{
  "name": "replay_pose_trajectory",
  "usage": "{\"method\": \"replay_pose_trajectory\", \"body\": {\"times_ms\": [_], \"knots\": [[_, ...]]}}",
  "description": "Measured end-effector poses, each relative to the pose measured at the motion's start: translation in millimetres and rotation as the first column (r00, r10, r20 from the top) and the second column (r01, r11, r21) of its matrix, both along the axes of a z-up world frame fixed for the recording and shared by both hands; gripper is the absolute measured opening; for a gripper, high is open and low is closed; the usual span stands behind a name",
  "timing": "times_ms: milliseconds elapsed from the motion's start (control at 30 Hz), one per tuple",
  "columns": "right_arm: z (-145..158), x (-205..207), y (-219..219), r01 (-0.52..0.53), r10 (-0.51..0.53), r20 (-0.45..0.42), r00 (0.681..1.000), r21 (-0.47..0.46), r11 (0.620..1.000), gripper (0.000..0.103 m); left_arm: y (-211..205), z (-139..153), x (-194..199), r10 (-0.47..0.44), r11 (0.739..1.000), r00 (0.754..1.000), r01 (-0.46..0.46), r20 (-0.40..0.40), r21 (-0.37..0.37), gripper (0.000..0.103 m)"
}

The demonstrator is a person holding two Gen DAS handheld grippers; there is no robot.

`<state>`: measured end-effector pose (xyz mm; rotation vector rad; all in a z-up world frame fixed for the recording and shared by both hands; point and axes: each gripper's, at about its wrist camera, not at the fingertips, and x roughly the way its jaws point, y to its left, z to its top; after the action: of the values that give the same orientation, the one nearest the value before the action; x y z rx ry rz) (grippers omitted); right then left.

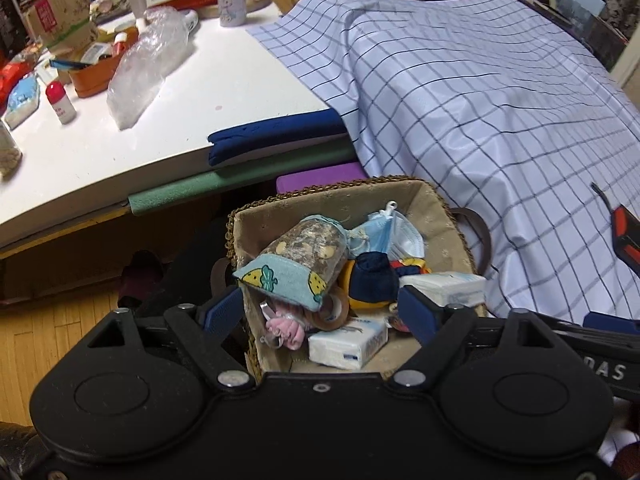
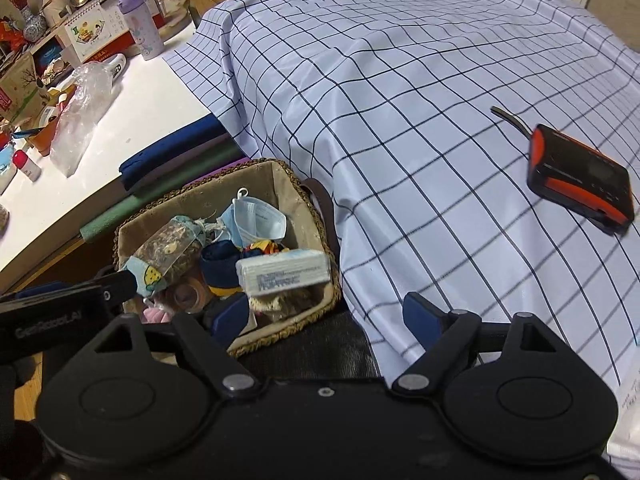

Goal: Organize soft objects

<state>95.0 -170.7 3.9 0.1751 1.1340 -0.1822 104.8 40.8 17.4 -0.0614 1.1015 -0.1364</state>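
- Left gripper [image 1: 322, 312] hung over the woven basket [image 1: 448, 208], jaws apart, nothing between the blue pads [image 1: 222, 310]
- Right gripper [image 2: 326, 320] stood beside the basket [image 2: 316, 208], jaws apart and empty; one pad over the basket's near corner, the other over the checked cloth [image 2: 400, 100]
- Basket sat below the white table [image 1: 200, 92] edge, against the cloth-draped surface
- In the basket: a clear pouch with a blue fruit-print cuff [image 1: 304, 260] on top, face masks [image 1: 384, 232] behind it, two tissue packs [image 1: 348, 344], a tape roll [image 1: 332, 312], a pink soft item [image 1: 286, 330]
- An orange-and-black device [image 2: 580, 176] lay on the cloth, well apart from the basket
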Motion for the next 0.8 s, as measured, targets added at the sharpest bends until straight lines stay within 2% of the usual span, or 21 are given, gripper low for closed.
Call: {"method": "replay_pose_trajectory", "body": {"times_ms": [133, 267, 800], "knots": [[3, -17, 3, -0.001, 0.001, 0.010, 1.000, -0.005, 1.000, 0.090, -2, 10, -18, -0.024, 1.000, 1.000, 0.024, 0.009, 0.011, 0.089], [6, -35, 6, 0.003, -0.003, 0.027, 1.000, -0.012, 1.000, 0.092, -5, 18, -36, -0.034, 0.998, 0.999, 0.033, 0.029, 0.045, 0.089], [22, -96, 10, 0.031, -0.024, 0.118, 0.993, -0.059, 0.998, 0.102, 1, 29, -90, -0.019, 0.997, 0.999, 0.015, 0.047, 0.081, 0.090]]}}
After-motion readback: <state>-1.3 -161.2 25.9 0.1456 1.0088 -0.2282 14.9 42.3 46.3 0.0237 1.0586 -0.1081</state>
